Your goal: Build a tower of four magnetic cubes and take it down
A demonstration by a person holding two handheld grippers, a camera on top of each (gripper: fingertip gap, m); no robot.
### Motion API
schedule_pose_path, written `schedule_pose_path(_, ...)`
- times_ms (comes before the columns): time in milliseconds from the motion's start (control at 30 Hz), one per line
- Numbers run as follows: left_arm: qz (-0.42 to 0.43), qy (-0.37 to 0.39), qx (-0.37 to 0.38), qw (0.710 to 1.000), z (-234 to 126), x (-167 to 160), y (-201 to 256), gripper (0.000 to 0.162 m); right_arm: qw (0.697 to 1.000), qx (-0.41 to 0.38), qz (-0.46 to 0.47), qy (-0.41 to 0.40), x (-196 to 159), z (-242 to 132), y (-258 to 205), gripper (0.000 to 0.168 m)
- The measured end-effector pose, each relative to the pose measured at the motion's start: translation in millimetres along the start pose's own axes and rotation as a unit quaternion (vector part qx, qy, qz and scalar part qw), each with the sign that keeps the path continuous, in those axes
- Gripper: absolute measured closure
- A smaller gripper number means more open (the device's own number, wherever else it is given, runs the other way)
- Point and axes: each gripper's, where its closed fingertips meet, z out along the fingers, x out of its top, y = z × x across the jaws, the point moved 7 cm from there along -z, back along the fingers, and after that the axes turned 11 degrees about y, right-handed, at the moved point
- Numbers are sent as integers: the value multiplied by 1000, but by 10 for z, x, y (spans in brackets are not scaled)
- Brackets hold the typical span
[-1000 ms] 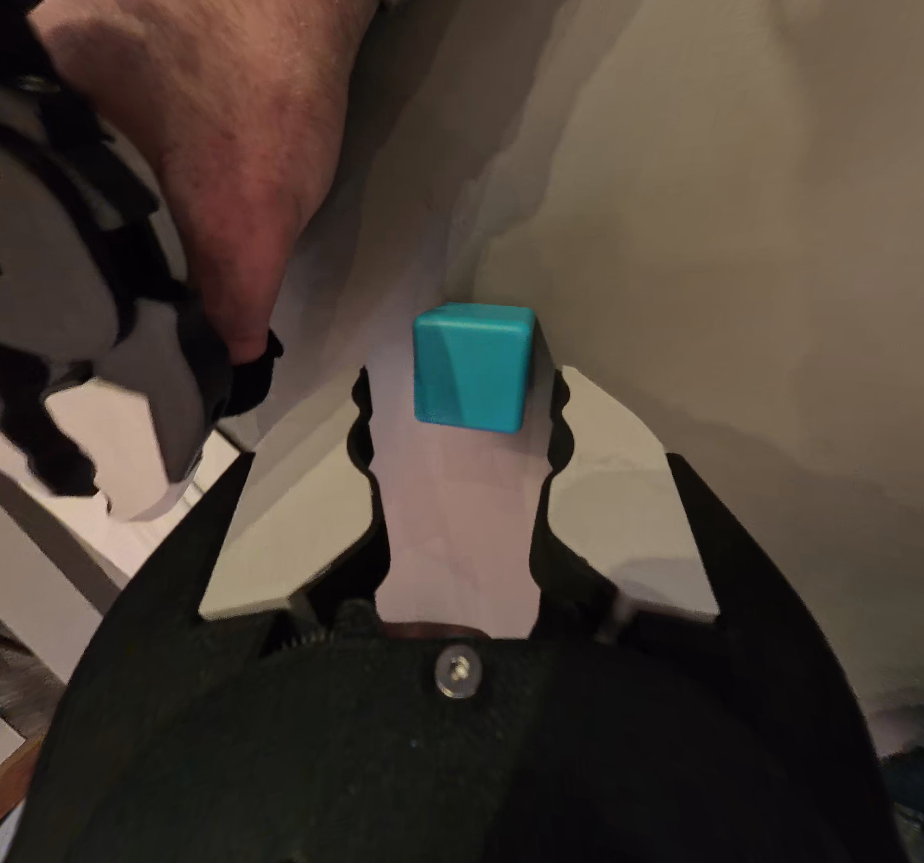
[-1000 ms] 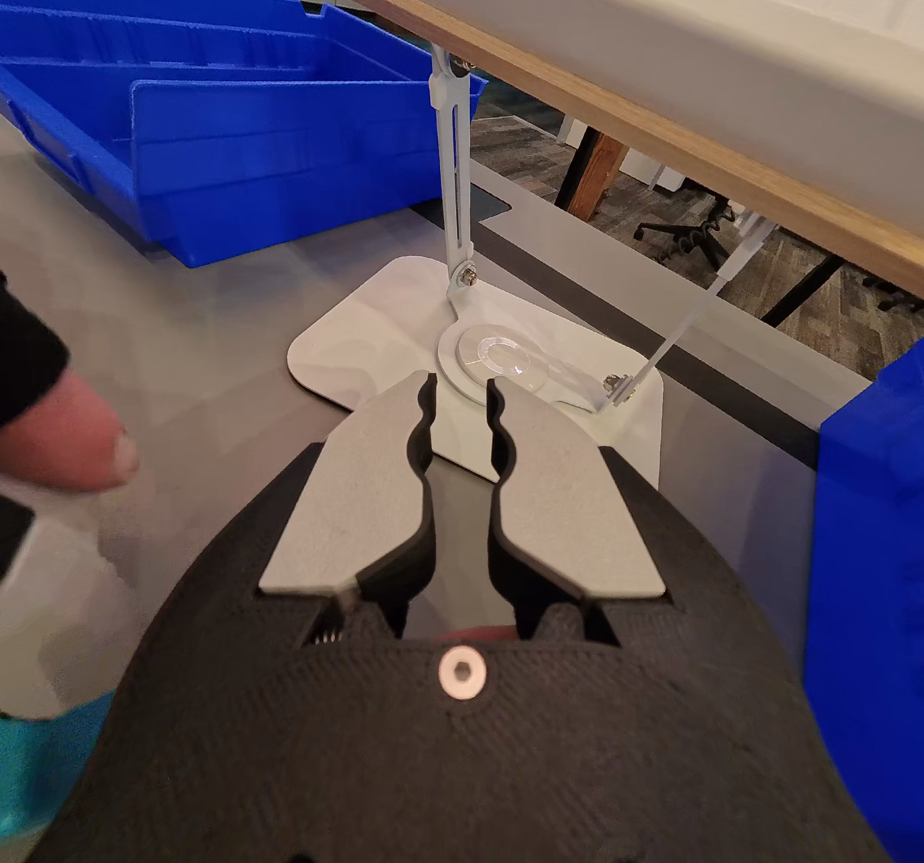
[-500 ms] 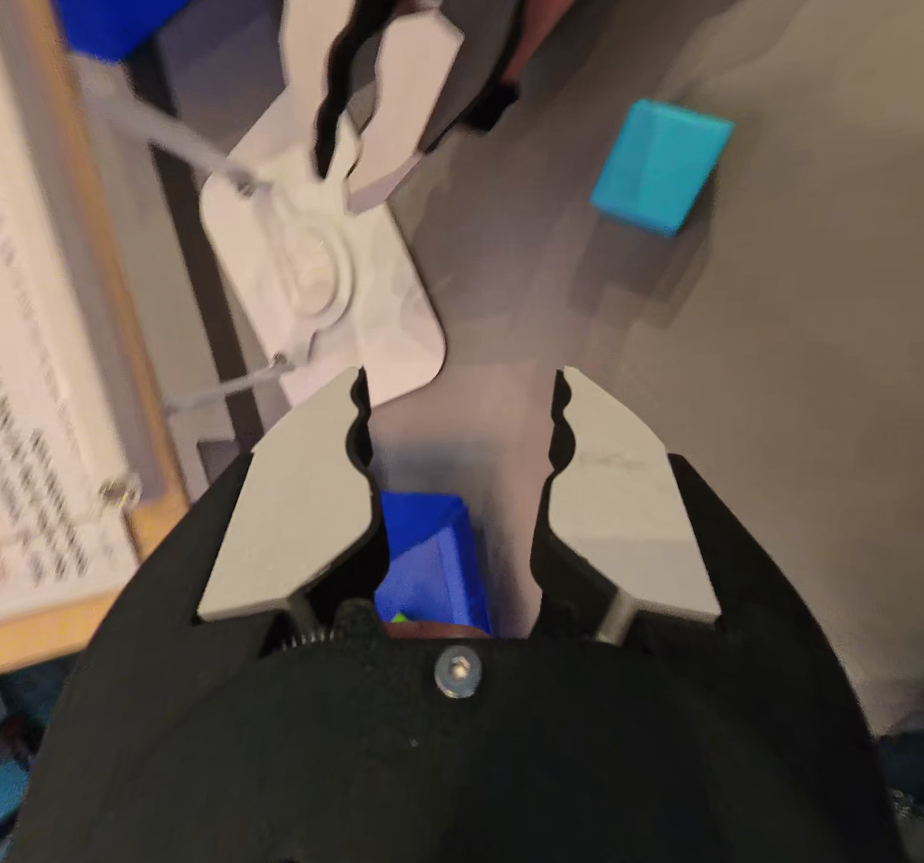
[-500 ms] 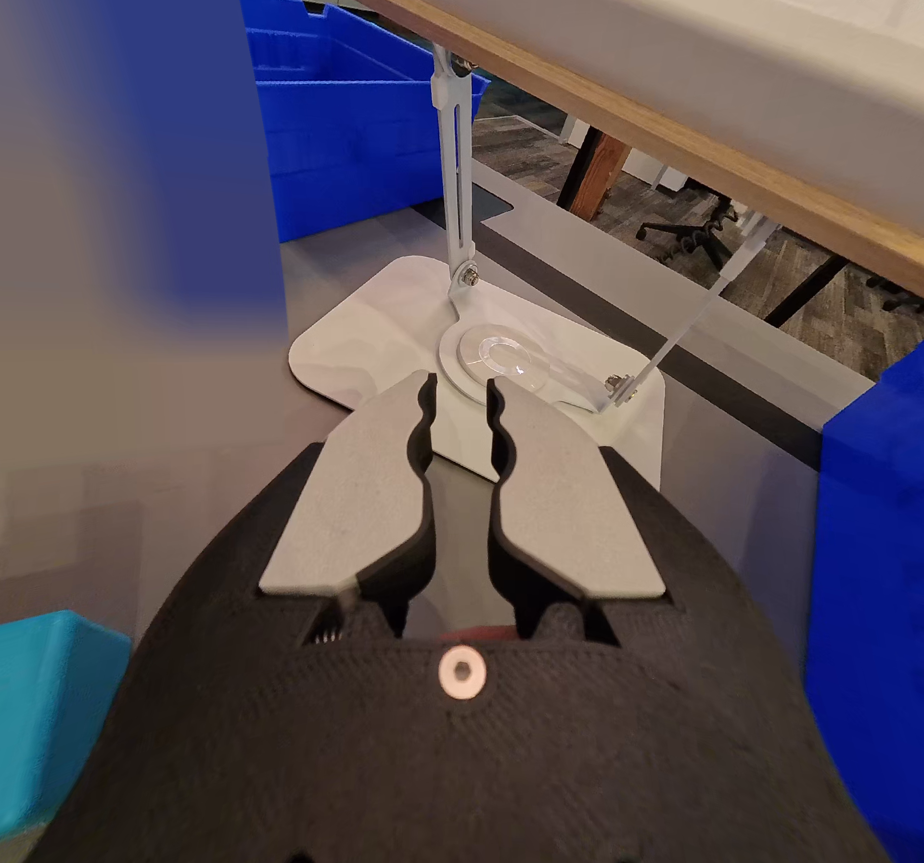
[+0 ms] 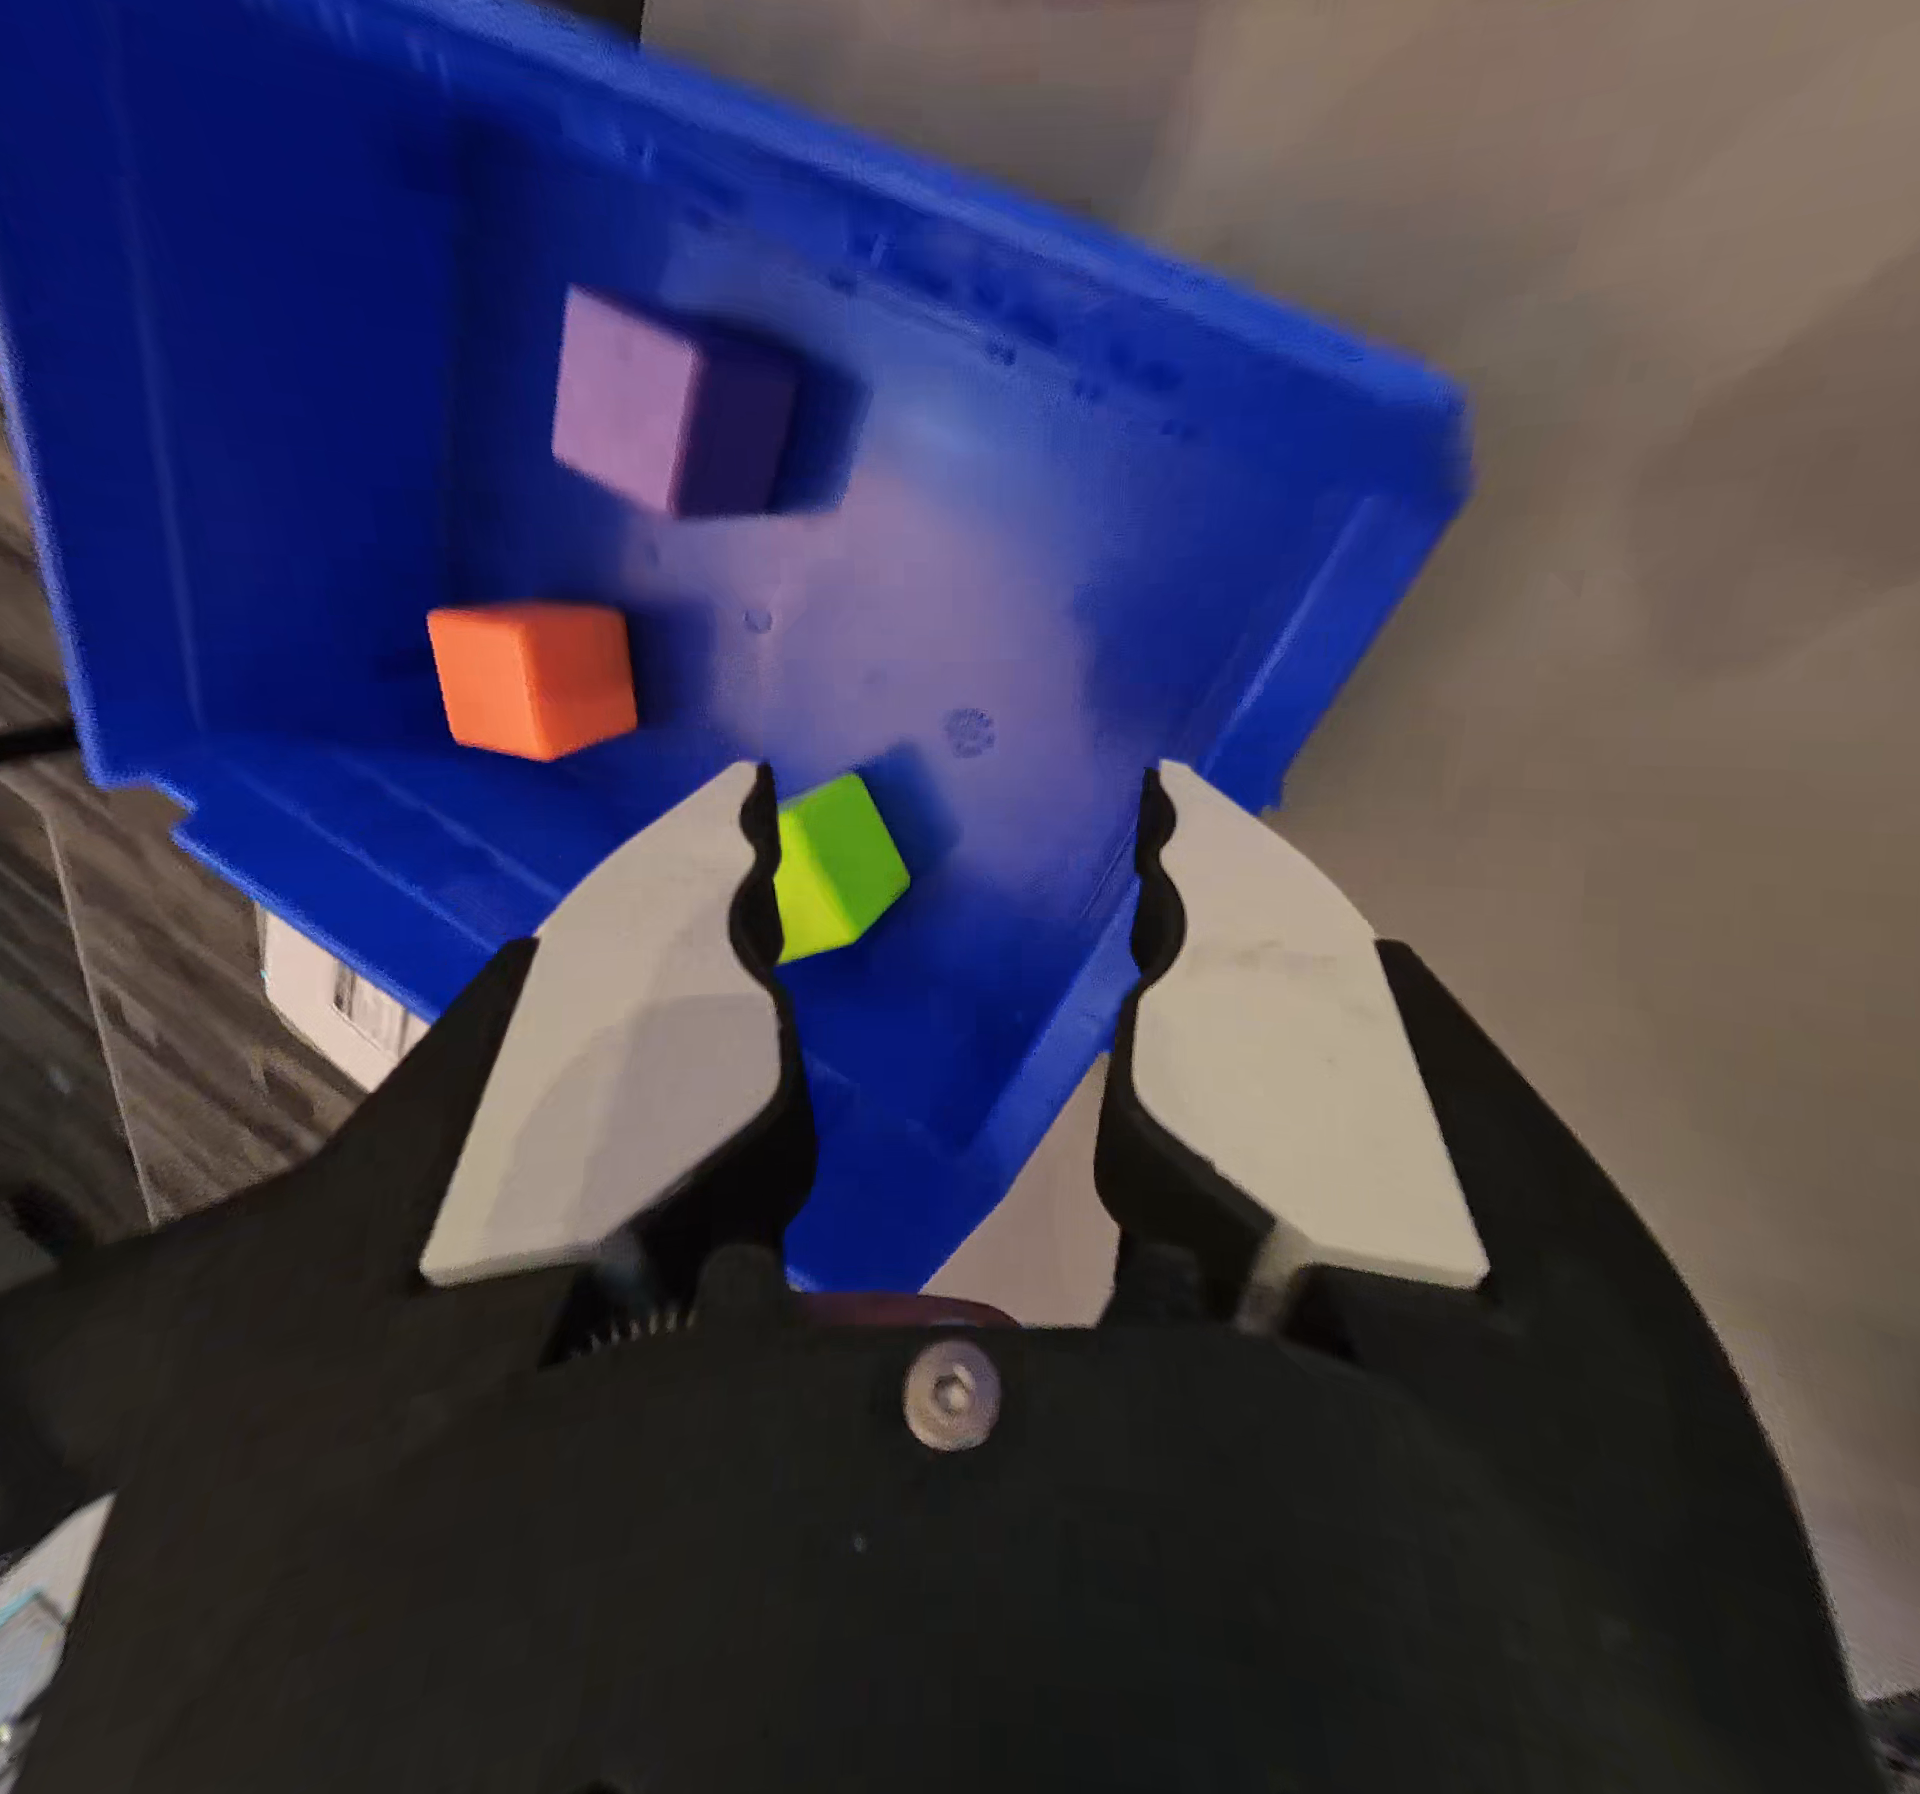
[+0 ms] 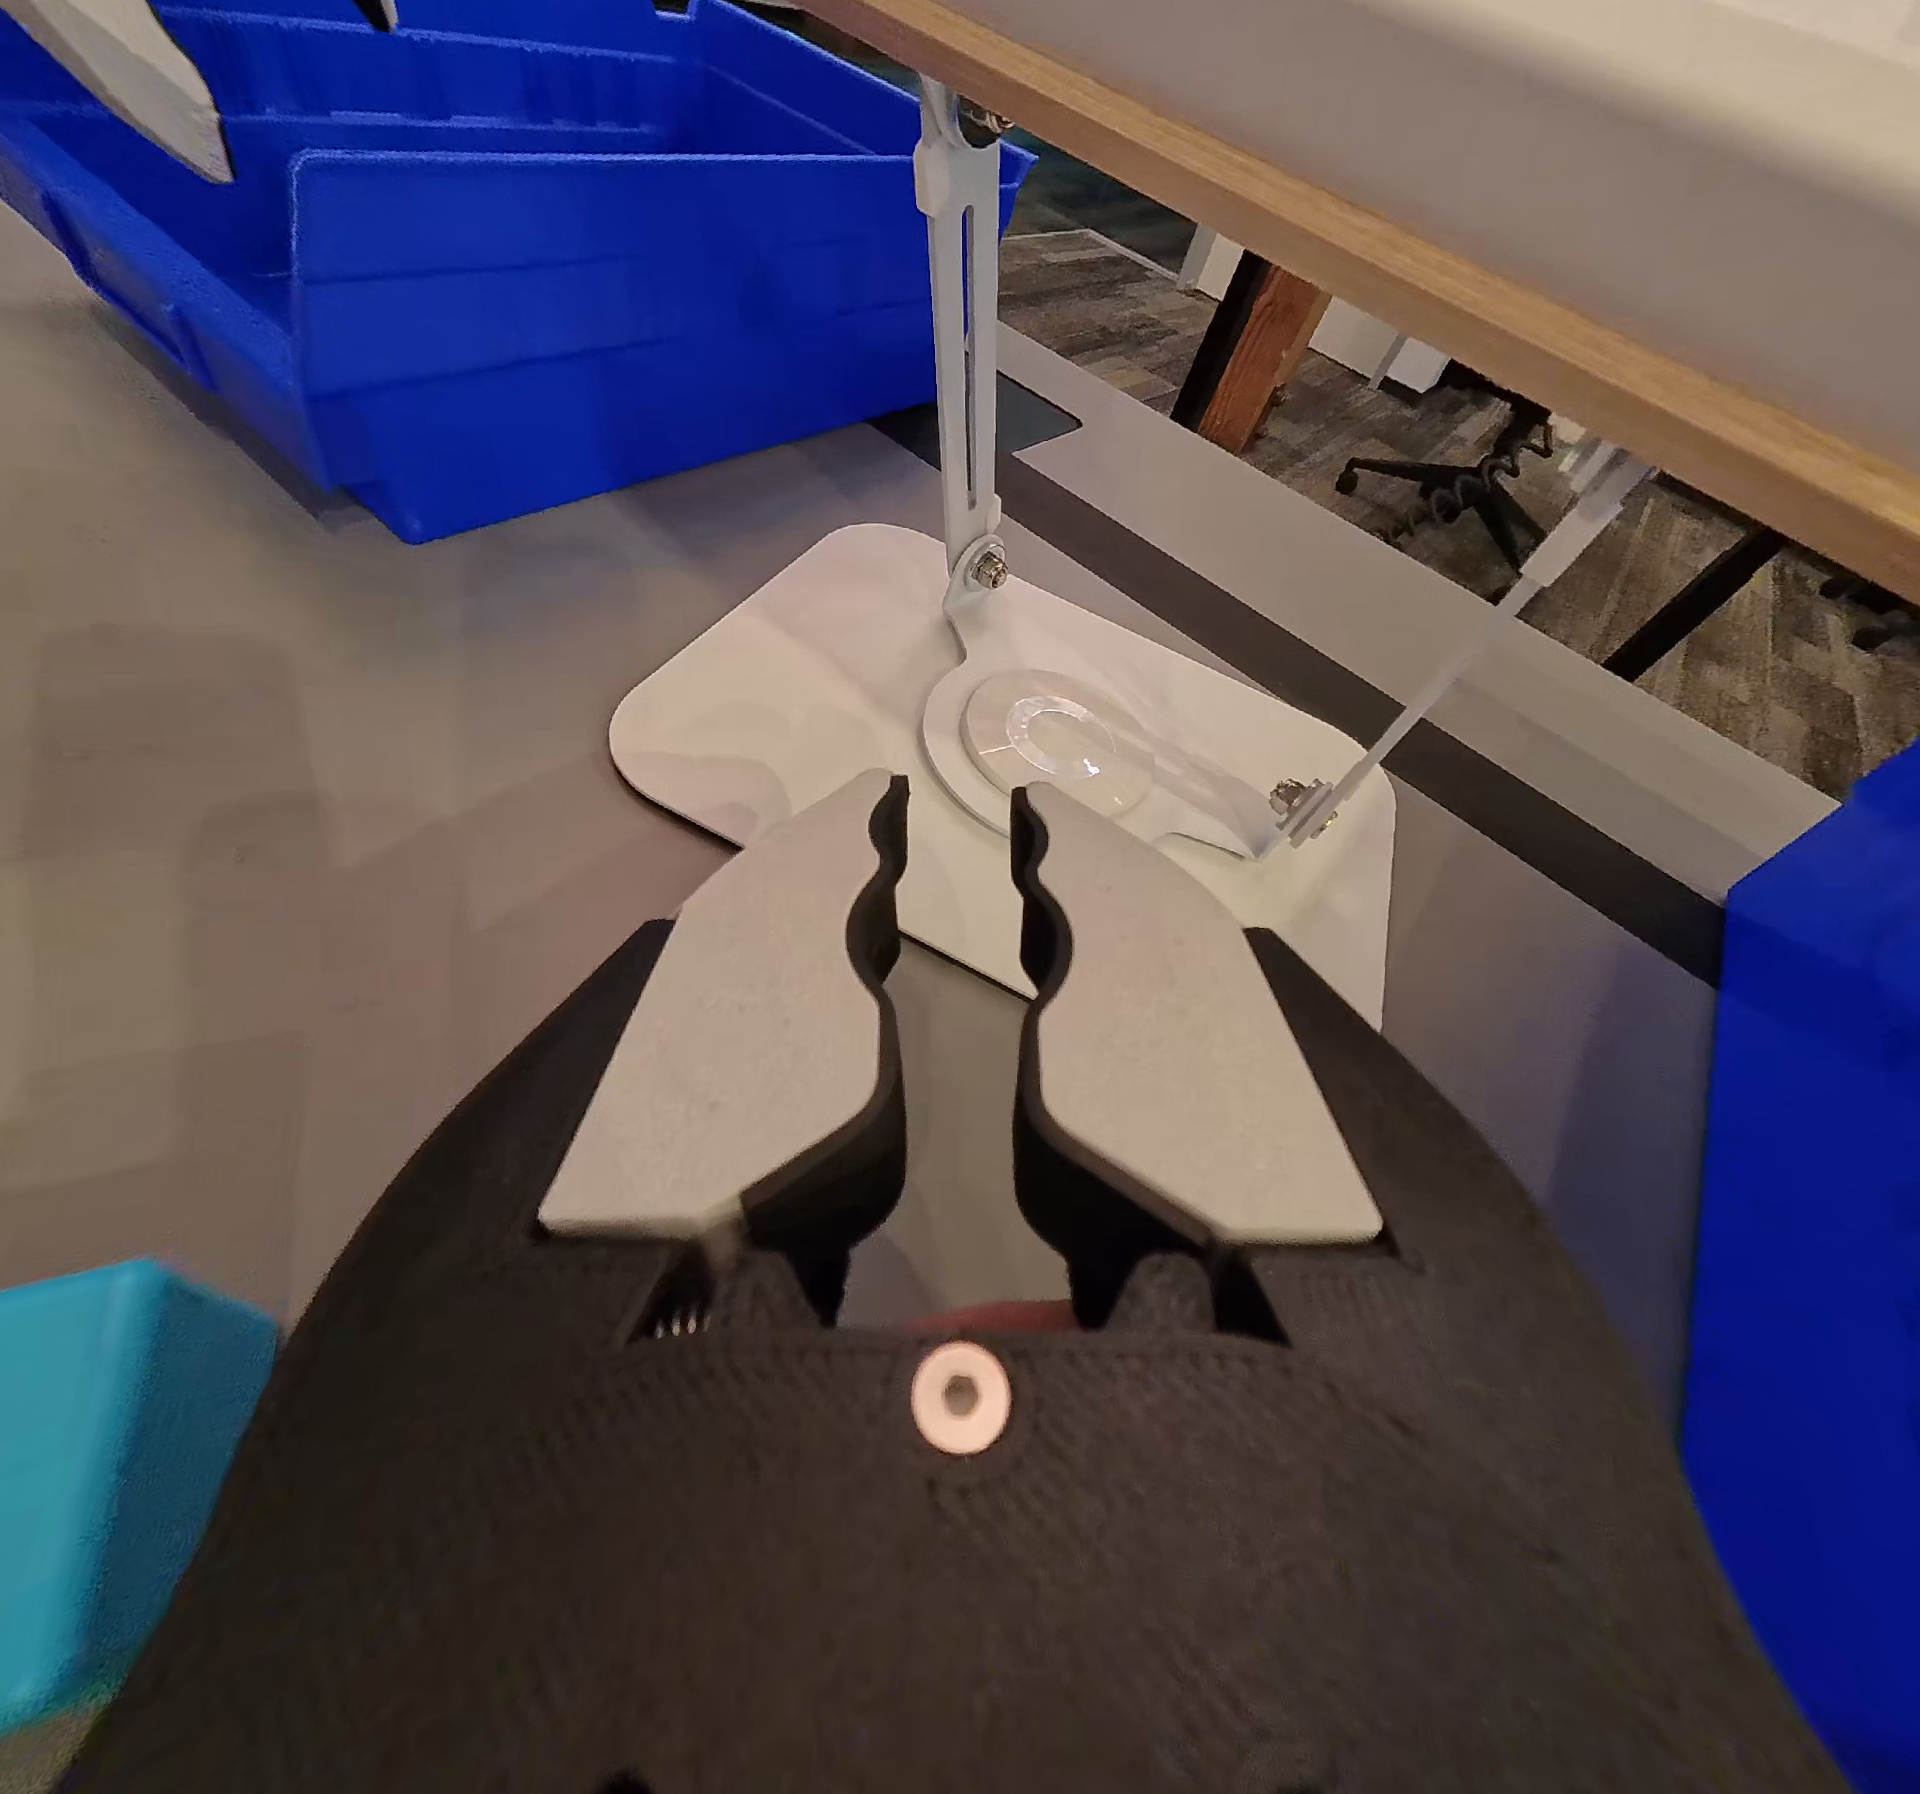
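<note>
My left gripper (image 5: 956,788) is open and empty, hovering over a blue bin (image 5: 312,310). A purple cube (image 5: 665,404), an orange cube (image 5: 530,679) and a green cube (image 5: 831,866) lie apart on the bin floor. The green cube sits just inside my left fingertip (image 5: 707,871). In the right wrist view my right gripper (image 6: 958,794) is nearly closed on nothing, low over the grey table. A teal cube (image 6: 104,1495) stands on the table at its lower left. The left gripper (image 6: 296,82) shows far off at the top left, above the bin (image 6: 571,290).
A white stand base plate (image 6: 810,695) with thin uprights lies just ahead of my right gripper and carries a tilted wooden board (image 6: 1351,217) overhead. A second blue bin (image 6: 1818,1173) stands at the right edge. The table edge and floor lie beyond. The tips of one gripper are about 25 cm away from the tips of the other. My right tips are about 30 cm from the purple cube (image 5: 665,404), my left tips only 10 cm.
My left gripper has left the teal cube on the table and swung over to the blue bin with the three cubes, still open. My right gripper has not moved.
</note>
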Motion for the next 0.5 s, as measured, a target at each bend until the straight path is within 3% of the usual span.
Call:
schedule_pose_path(300,-7,-142,-1,990,339,-228,-290,95,1000,3,-1,-1,-2,5,-7,150)
schedule_pose_path(500,-11,-179,-16,984,555,-319,-356,95,1000,4,-1,-2,-3,7,-9,149)
